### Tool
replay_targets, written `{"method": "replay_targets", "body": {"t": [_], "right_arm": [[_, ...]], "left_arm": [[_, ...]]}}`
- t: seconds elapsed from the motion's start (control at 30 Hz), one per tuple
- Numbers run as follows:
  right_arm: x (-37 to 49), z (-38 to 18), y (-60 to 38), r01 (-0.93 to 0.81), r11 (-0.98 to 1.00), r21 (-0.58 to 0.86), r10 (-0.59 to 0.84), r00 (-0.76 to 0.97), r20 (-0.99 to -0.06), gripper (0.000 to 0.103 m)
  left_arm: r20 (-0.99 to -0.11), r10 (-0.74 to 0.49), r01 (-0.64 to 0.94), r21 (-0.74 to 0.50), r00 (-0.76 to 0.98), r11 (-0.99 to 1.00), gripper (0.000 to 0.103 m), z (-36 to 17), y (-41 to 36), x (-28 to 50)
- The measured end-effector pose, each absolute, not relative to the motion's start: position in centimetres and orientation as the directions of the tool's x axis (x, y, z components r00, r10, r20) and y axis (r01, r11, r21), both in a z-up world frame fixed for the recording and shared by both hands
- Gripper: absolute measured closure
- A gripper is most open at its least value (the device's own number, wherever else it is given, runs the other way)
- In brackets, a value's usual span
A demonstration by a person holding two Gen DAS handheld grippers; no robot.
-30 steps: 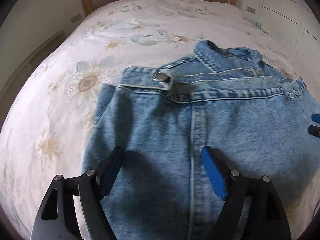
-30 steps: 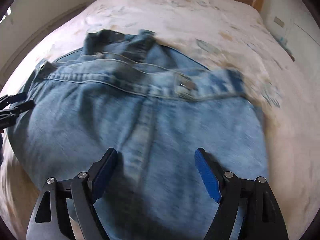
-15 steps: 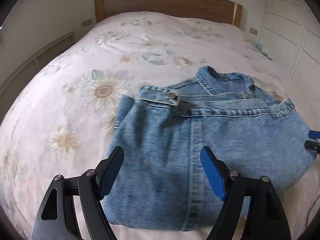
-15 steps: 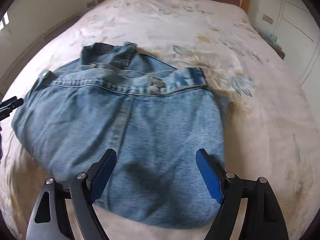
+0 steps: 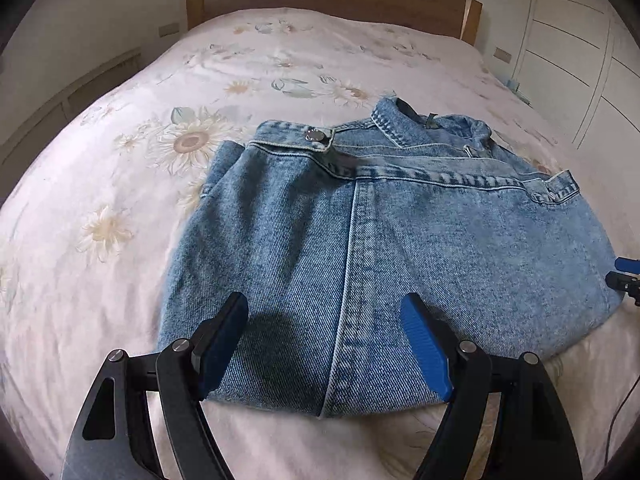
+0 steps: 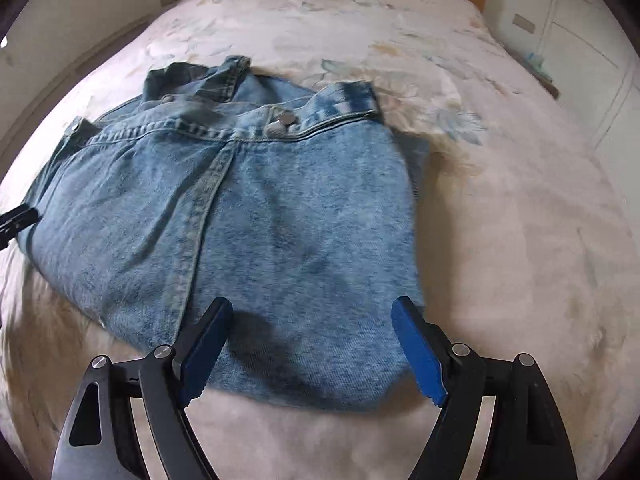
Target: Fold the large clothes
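A light blue denim garment point(image 5: 400, 240) lies folded into a compact rectangle on the floral bedspread point(image 5: 120, 184), its snap-buttoned band and collar toward the headboard. My left gripper point(image 5: 324, 332) hangs open above the garment's near edge, with nothing between its blue pads. In the right wrist view the same denim garment point(image 6: 240, 232) fills the middle, and my right gripper point(image 6: 312, 336) stands open over its near right corner, holding nothing. The right gripper's fingertips point(image 5: 624, 274) poke in at the right edge of the left wrist view.
A wooden headboard point(image 5: 328, 0) closes the far end of the bed. White wardrobe doors point(image 5: 580, 48) stand on the right. A low wall ledge point(image 5: 64, 100) runs along the left. Bare bedspread point(image 6: 520, 240) lies to the right of the garment.
Both grippers have drawn back toward the bed's near edge and risen a little. The garment now shows whole, including its near folded edge. Jaws stay open.
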State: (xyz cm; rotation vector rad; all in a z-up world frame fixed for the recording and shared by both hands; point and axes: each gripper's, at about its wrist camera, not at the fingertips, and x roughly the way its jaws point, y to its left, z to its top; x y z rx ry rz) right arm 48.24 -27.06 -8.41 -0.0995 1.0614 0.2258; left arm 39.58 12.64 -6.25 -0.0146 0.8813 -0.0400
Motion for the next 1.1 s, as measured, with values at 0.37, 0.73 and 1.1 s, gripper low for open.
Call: {"method": "replay_targets", "body": {"t": [0.37, 0.73, 1.1], "right_arm": [[49.1, -8.5, -23.9, -0.238, 0.970, 0.052, 0.168, 0.499, -0.850, 0.021], [48.5, -9.4, -25.5, -0.211, 0.976, 0.058, 0.158, 0.494, -0.855, 0.021], [47.2, -9.5, -26.8, -0.197, 0.979, 0.047, 0.140, 0.491, -0.860, 0.021]], "left_arm": [[-0.741, -0.010, 0.024, 0.008, 0.672, 1.000, 0.028, -7.5, 11.7, 38.9], [-0.730, -0.004, 0.028, 0.020, 0.683, 0.999, 0.027, -8.3, 11.5, 38.9], [-0.738, 0.005, 0.024, 0.030, 0.674, 0.999, 0.027, -8.3, 11.5, 38.8]]}}
